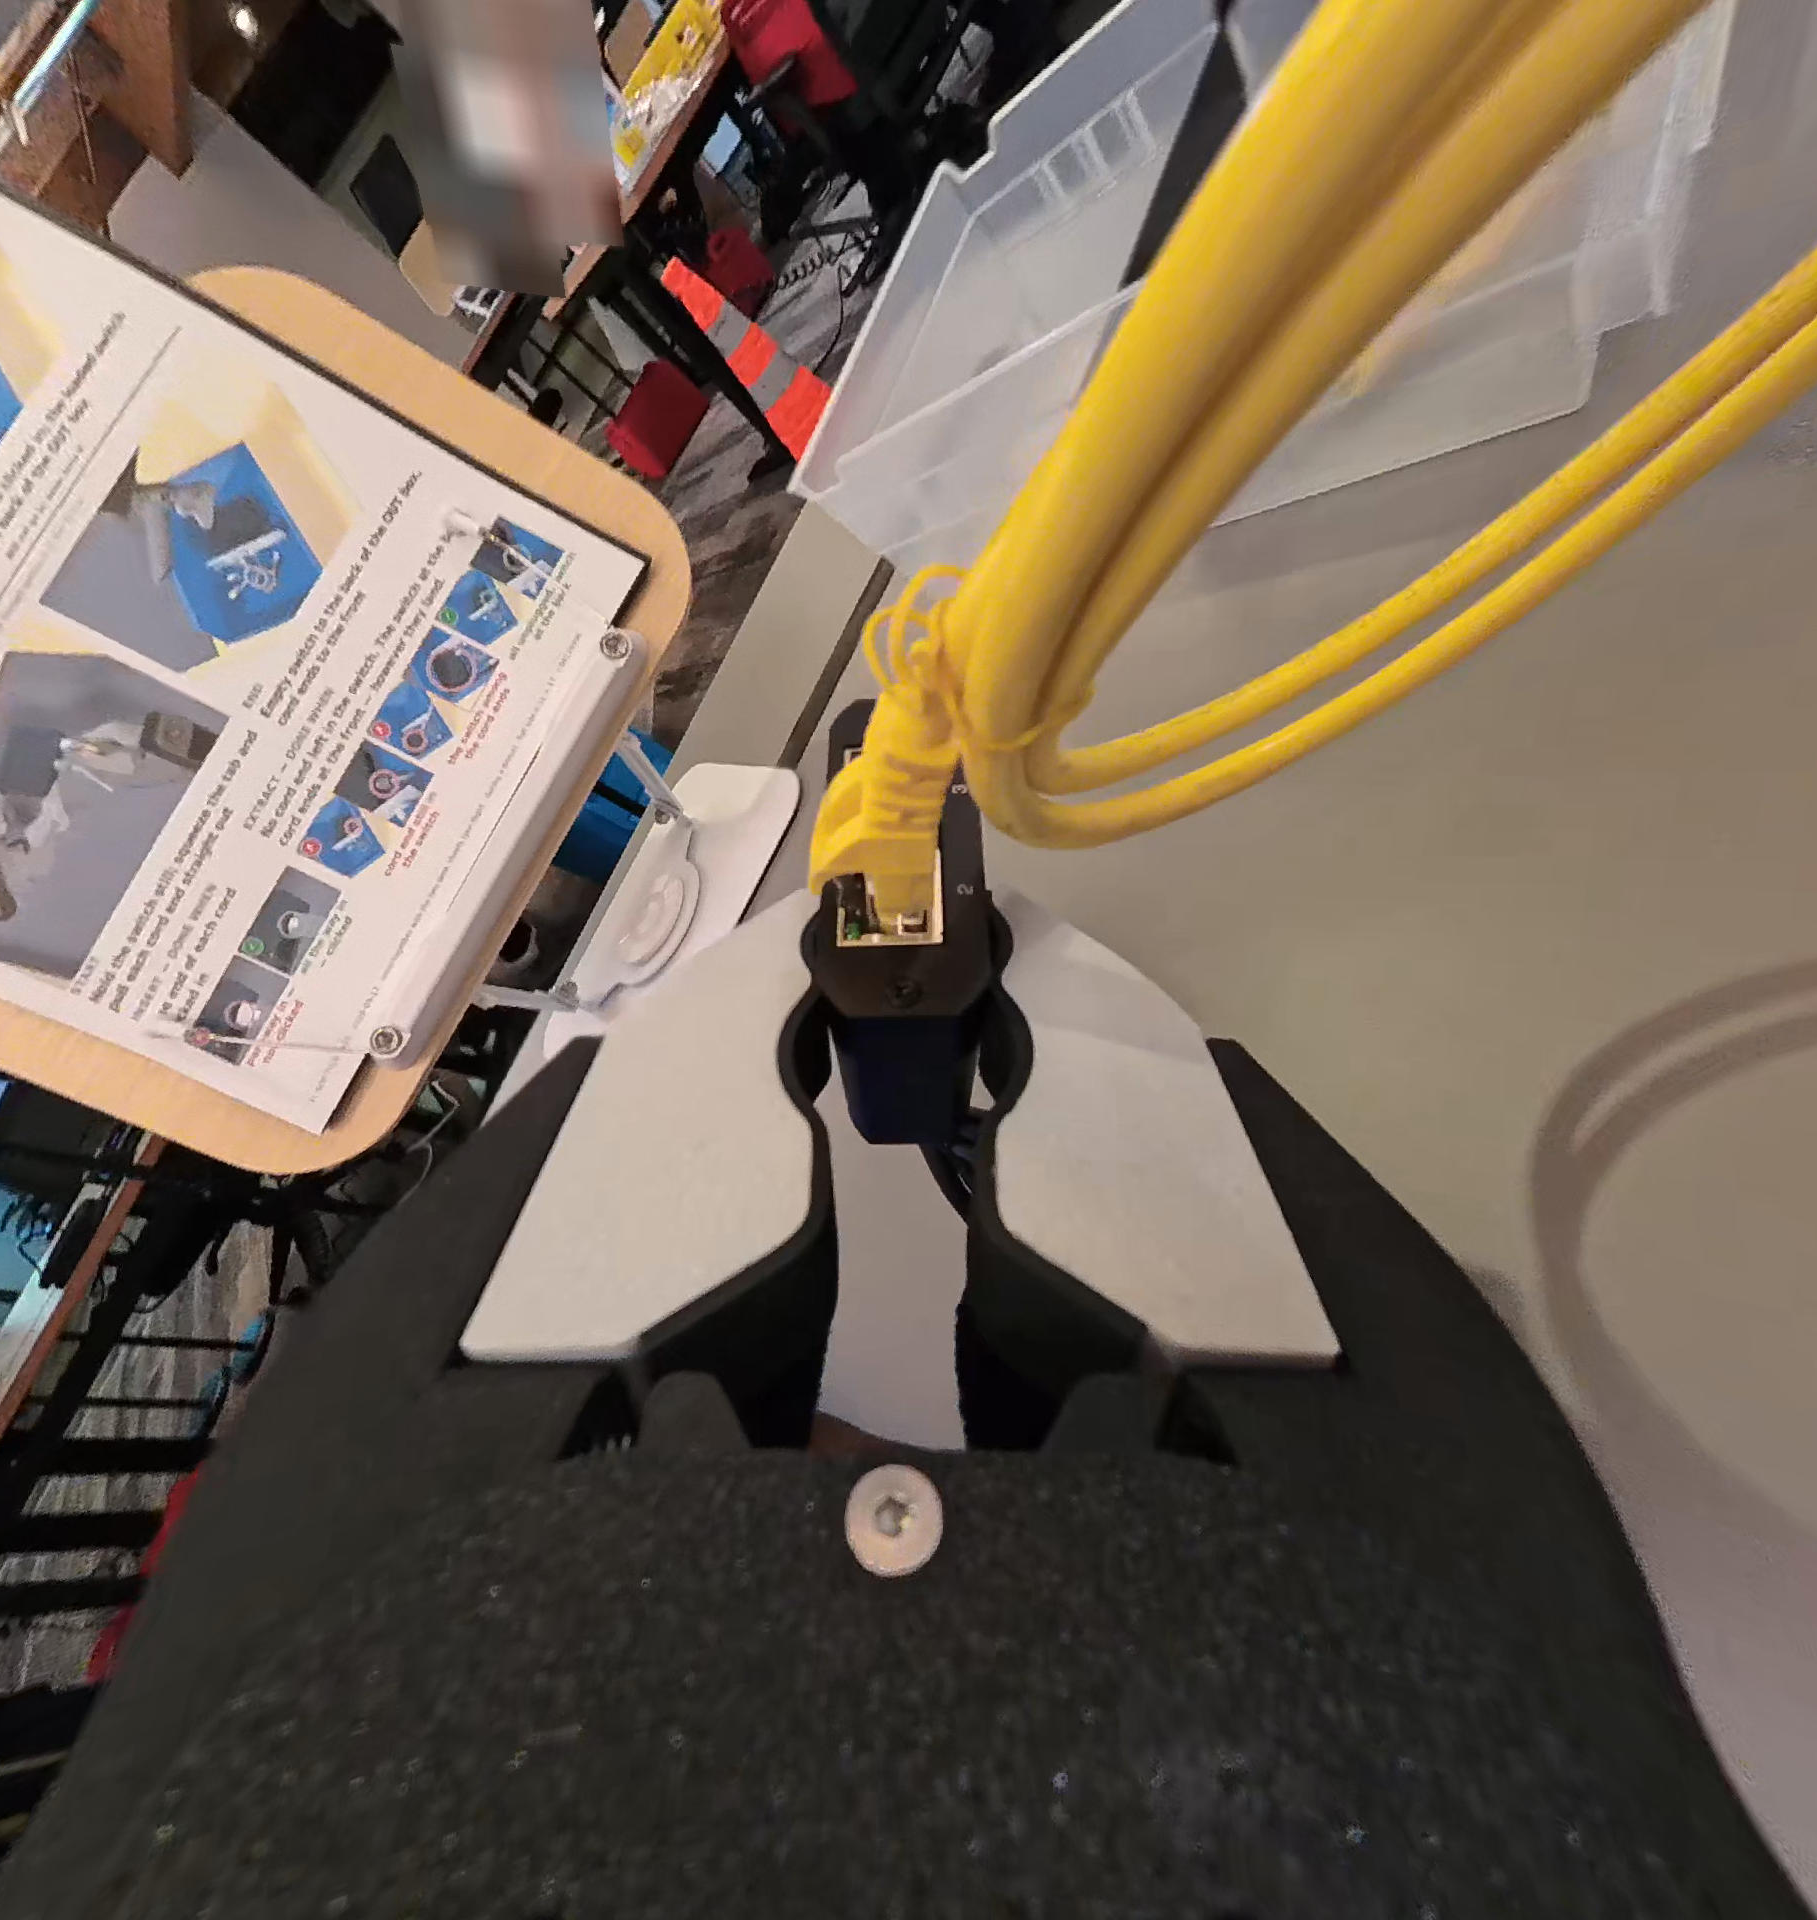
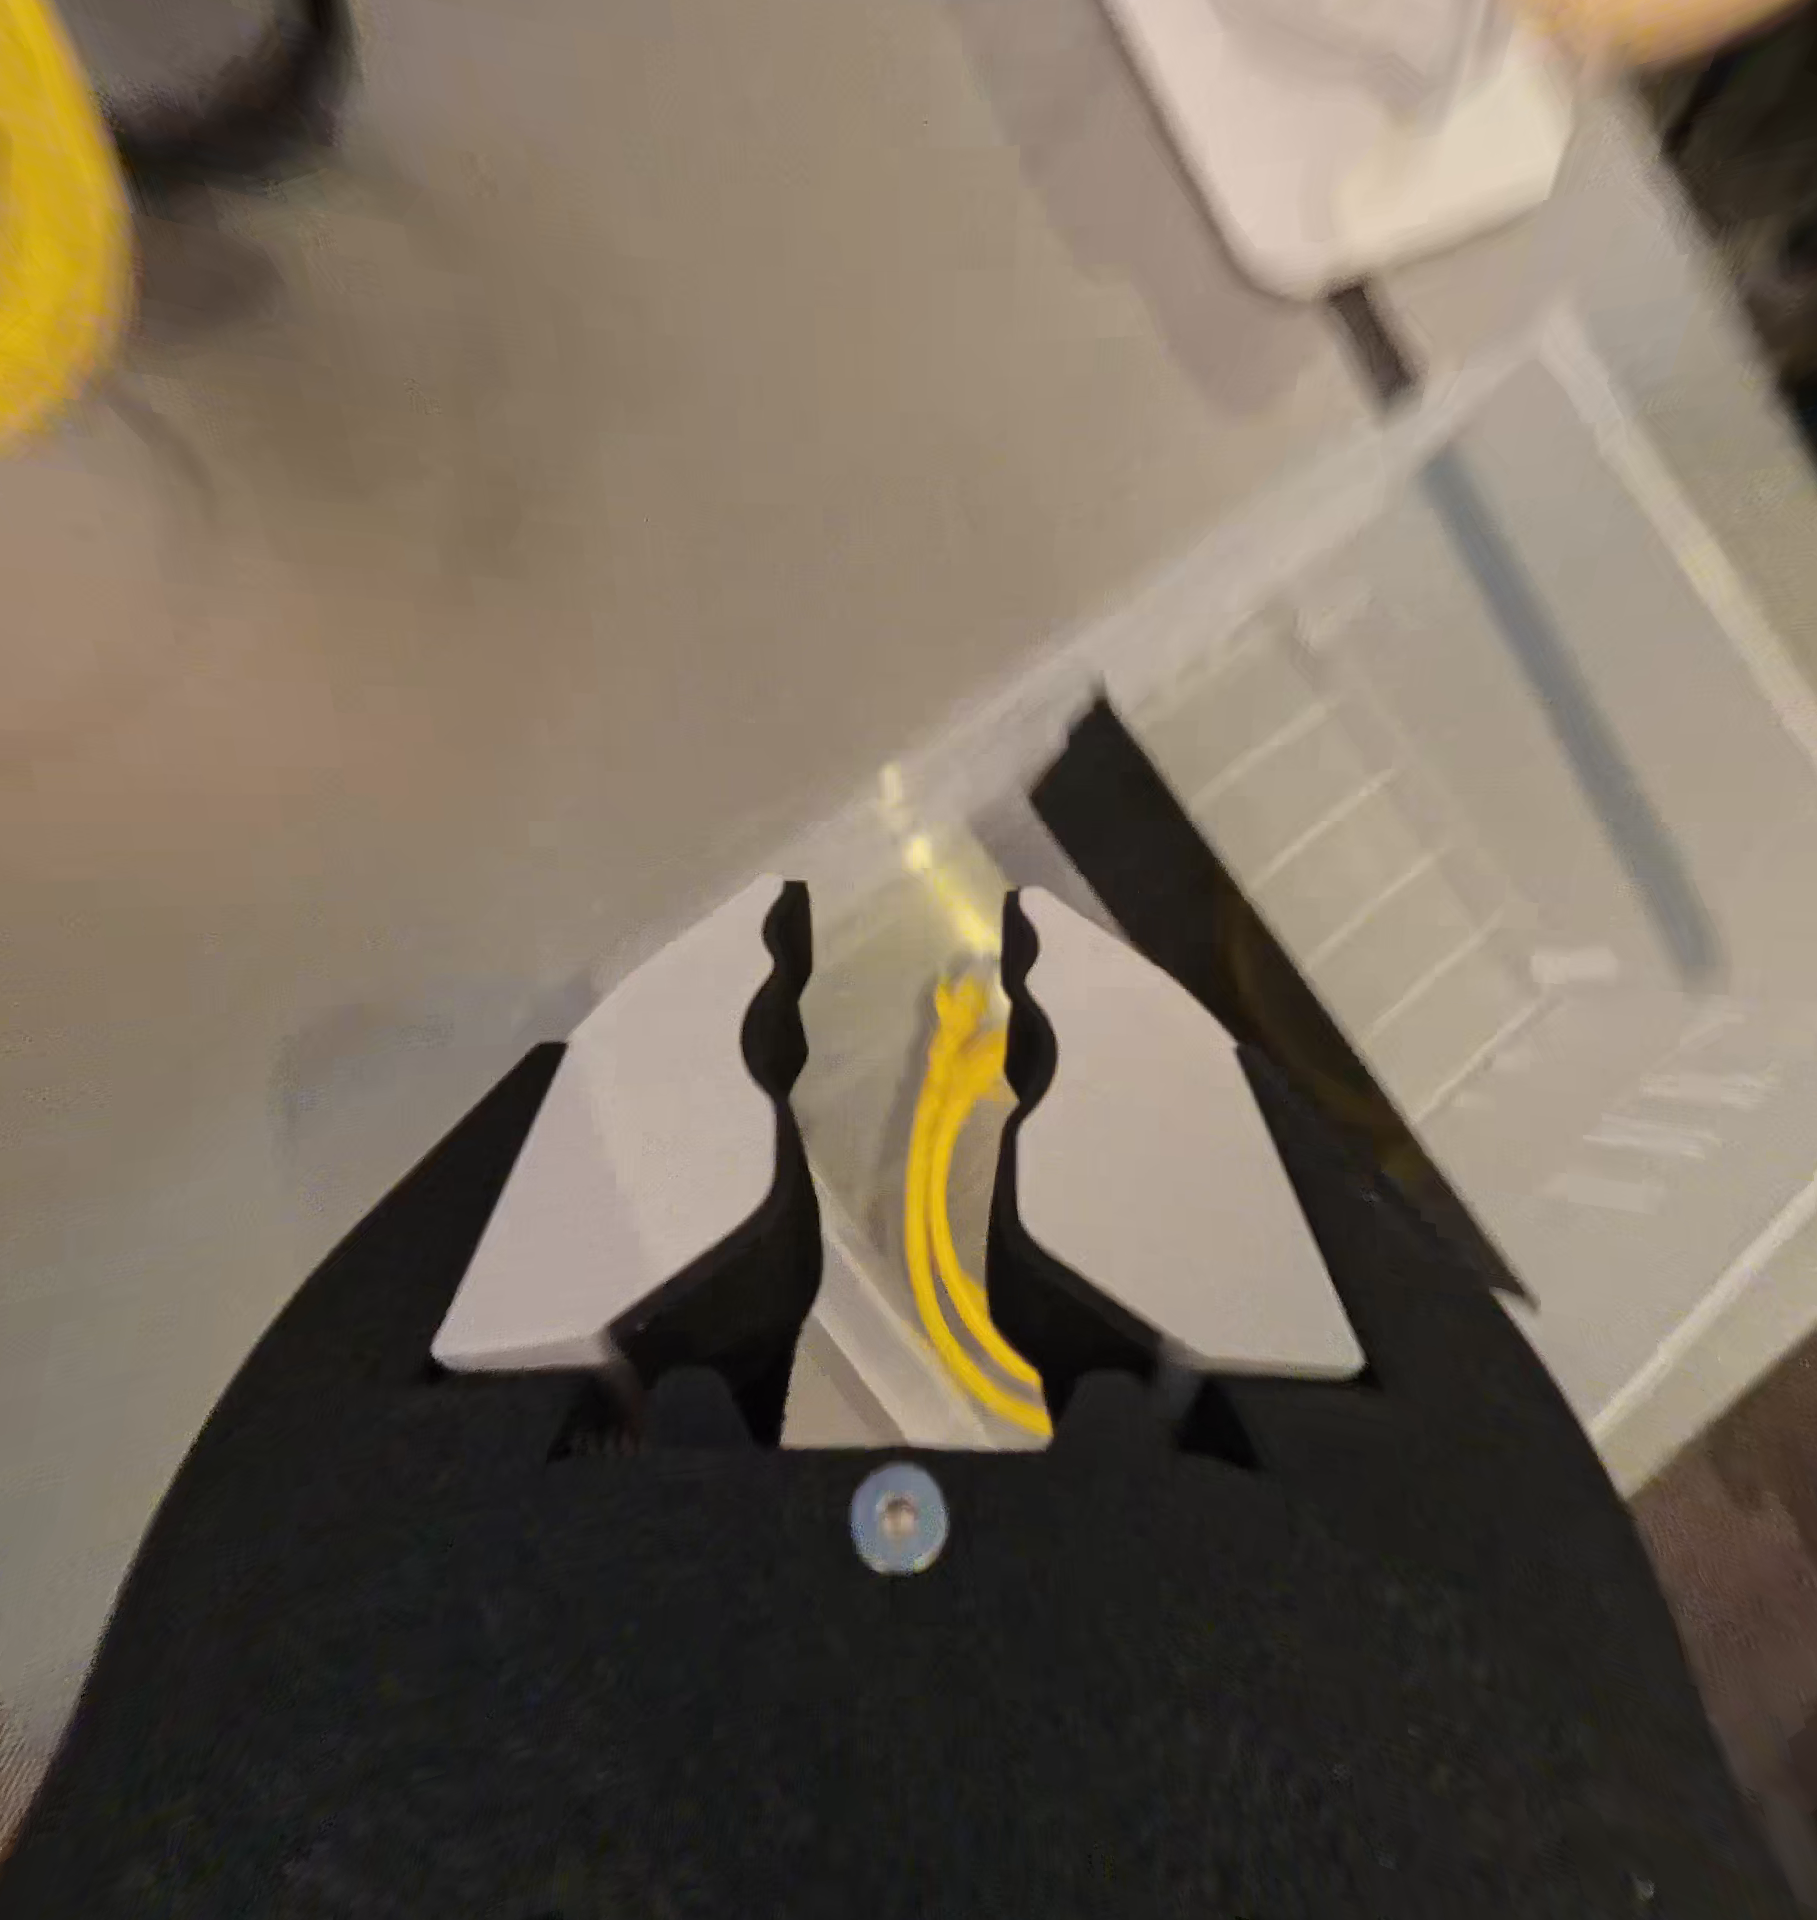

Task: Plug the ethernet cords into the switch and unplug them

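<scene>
In the left wrist view my left gripper (image 1: 904, 997) is shut on the small black switch (image 1: 899, 971), gripping its near end. A yellow ethernet plug (image 1: 883, 821) sits in one of its ports. The bundled yellow cords (image 1: 1143, 499) loop up and to the right. In the right wrist view my right gripper (image 2: 906, 904) is open. A thin yellow cord piece (image 2: 945, 1143) lies between the fingers against the right one, and the left pad stands clear of it. The view is blurred.
A clear plastic bin (image 1: 987, 343) stands behind the switch on the grey table; it also shows in the right wrist view (image 2: 1455, 935). An instruction sheet on a wooden board (image 1: 260, 675) stands at the left. More yellow cord (image 2: 31, 260) shows at the upper left. My hands' fingertips stand some 25 cm from each other.
</scene>
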The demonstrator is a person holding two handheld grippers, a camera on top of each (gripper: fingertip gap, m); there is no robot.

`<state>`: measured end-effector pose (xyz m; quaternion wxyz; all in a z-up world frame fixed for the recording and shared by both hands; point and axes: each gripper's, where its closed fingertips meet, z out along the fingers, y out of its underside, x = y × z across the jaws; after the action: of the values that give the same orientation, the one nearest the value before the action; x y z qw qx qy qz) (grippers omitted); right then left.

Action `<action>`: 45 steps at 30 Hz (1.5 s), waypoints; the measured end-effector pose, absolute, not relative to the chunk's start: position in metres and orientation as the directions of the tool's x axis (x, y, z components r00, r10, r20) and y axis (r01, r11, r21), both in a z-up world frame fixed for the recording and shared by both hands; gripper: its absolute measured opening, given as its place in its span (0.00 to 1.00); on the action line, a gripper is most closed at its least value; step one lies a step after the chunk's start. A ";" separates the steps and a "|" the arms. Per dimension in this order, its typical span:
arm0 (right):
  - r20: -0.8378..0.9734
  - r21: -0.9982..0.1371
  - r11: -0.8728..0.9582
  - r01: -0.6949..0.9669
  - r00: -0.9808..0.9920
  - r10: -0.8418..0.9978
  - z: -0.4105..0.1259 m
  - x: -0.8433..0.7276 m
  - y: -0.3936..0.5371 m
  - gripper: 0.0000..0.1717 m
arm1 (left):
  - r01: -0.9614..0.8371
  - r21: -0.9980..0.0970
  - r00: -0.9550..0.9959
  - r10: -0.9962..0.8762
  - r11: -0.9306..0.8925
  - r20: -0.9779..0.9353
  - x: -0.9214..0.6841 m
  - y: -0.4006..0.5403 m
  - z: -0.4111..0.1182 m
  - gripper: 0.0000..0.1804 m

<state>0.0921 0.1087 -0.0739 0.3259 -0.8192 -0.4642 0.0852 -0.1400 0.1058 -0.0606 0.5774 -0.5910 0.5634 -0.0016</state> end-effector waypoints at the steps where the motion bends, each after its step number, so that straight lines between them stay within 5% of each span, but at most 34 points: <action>1: 0.183 -0.674 -0.286 0.681 0.529 0.828 -0.054 0.073 0.104 0.20 | -0.657 -0.687 0.356 -0.677 0.309 -0.645 -0.138 0.103 -0.061 0.13; 5: 0.244 -0.810 0.019 0.586 0.306 0.920 -0.018 -0.023 0.070 0.23 | -0.615 -0.725 0.323 -0.741 0.309 -0.590 -0.129 0.093 -0.064 0.13; 10: 0.352 -0.843 0.279 0.461 0.080 0.933 -0.011 -0.105 0.042 0.18 | -0.524 -0.771 0.205 -0.825 0.363 -0.527 -0.118 0.065 -0.062 0.13; 18: 0.387 -0.806 0.412 0.426 -0.147 0.910 -0.010 -0.137 0.020 0.15 | -0.370 -0.842 0.097 -0.885 0.393 -0.456 -0.112 0.031 -0.044 0.13; 45: 0.580 -0.766 0.560 0.316 -0.039 0.814 -0.009 -0.148 0.002 0.07 | -0.306 -0.884 0.031 -0.925 0.352 -0.379 -0.108 0.015 -0.041 0.14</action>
<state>-0.1478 0.0017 -0.0089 0.5574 -0.4124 -0.6851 0.2233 -0.1078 0.0151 -0.0412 0.5269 -0.4876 0.6312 -0.2935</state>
